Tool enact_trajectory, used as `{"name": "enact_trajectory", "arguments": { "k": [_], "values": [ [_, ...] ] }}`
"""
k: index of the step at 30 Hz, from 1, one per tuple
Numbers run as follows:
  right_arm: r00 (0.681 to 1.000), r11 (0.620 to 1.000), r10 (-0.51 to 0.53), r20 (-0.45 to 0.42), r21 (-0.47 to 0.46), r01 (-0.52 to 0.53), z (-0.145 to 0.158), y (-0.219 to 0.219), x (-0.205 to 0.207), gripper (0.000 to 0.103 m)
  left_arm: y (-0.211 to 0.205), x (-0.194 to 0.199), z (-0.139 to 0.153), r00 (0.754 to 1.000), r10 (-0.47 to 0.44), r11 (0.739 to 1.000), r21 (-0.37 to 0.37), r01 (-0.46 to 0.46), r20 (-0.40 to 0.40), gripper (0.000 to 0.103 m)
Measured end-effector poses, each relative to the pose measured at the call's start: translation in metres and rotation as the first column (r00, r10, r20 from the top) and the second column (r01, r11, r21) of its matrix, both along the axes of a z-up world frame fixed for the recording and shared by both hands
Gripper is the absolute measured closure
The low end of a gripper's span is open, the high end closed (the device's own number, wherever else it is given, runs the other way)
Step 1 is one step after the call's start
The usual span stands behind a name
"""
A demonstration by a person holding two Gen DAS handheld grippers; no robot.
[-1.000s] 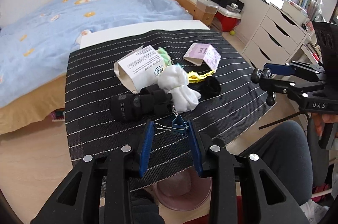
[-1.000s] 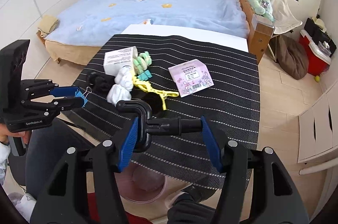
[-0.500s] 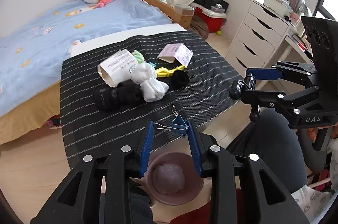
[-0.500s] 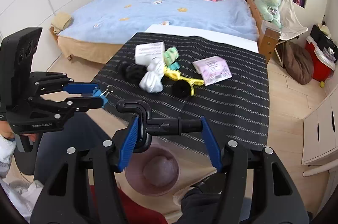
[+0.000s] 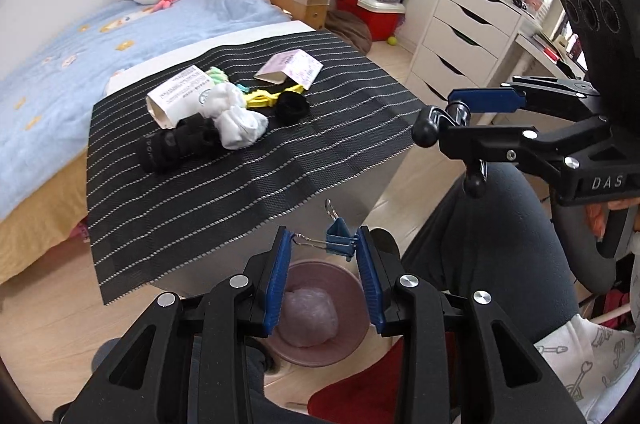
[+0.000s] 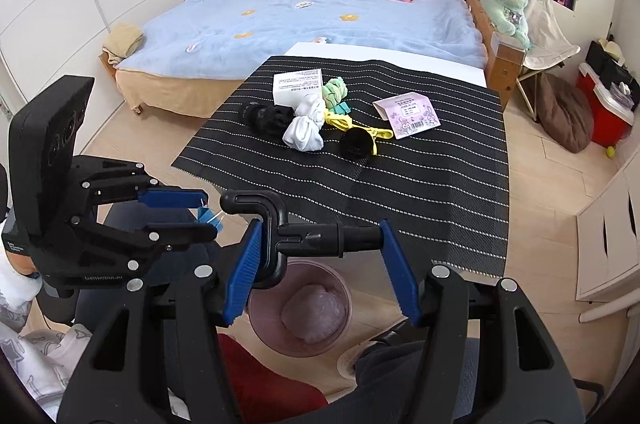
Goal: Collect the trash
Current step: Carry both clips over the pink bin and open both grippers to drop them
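Note:
My left gripper (image 5: 323, 248) is shut on a blue binder clip (image 5: 338, 239) and holds it above a pink trash bin (image 5: 316, 316) on the floor; the clip also shows in the right wrist view (image 6: 208, 215). My right gripper (image 6: 320, 238) is shut on a black plastic hook-shaped part (image 6: 296, 236), above the same bin (image 6: 302, 308), which holds a crumpled pale bag. The left gripper (image 6: 200, 209) sits left of it. On the striped mat (image 6: 400, 191) lie a white box (image 6: 298, 85), white socks (image 6: 304, 131), black socks (image 6: 266, 115), a yellow strap (image 6: 344, 121) and a pink card (image 6: 408, 109).
A blue bed (image 6: 280, 15) with plush toys stands behind the table. White drawers (image 5: 460, 35) and a red cooler (image 5: 378, 17) are to the right. My legs and a red cloth (image 6: 260, 384) are beside the bin.
Both grippers pulled back from the table toward me and now hang over the trash bin, each still holding its item.

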State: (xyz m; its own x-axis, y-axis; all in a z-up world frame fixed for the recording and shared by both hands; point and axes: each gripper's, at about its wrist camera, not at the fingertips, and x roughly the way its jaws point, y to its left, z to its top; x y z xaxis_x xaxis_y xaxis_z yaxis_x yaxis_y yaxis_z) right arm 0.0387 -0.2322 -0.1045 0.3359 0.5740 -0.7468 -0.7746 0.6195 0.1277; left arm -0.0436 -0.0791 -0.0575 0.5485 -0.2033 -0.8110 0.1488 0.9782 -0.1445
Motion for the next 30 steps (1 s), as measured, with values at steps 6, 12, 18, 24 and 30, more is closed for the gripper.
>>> {"name": "enact_trajectory", "arguments": {
  "k": [6, 12, 18, 24, 30],
  "values": [
    [1.0, 1.0, -0.002, -0.008, 0.004, 0.002, -0.001, -0.005, -0.001, 0.044, 0.001, -0.004, 0.002, 0.999, 0.024, 1.0, -0.02, -0.024, 0.031, 0.014],
    [1.0, 1.0, 0.0, -0.008, 0.006, 0.0, -0.002, -0.005, -0.003, 0.044, 0.009, -0.005, 0.007, 0.996, 0.078, 0.997, -0.008, -0.078, 0.049, 0.009],
    [1.0, 1.0, 0.013, -0.001, 0.003, -0.013, -0.001, -0.002, -0.007, 0.044, 0.017, -0.008, 0.014, 0.991, 0.105, 0.994, 0.001, -0.106, 0.079, 0.008],
    [0.999, 0.999, 0.035, -0.001, 0.0, -0.035, -0.001, 0.004, -0.013, 0.044, 0.031, -0.017, 0.027, 0.981, 0.153, 0.988, 0.014, -0.155, 0.116, 0.008],
    [0.997, 0.997, 0.077, -0.008, -0.006, -0.077, -0.003, 0.017, -0.022, 0.044, 0.048, -0.027, 0.035, 0.969, 0.202, 0.978, 0.023, -0.207, 0.139, 0.008]
  ]
}}
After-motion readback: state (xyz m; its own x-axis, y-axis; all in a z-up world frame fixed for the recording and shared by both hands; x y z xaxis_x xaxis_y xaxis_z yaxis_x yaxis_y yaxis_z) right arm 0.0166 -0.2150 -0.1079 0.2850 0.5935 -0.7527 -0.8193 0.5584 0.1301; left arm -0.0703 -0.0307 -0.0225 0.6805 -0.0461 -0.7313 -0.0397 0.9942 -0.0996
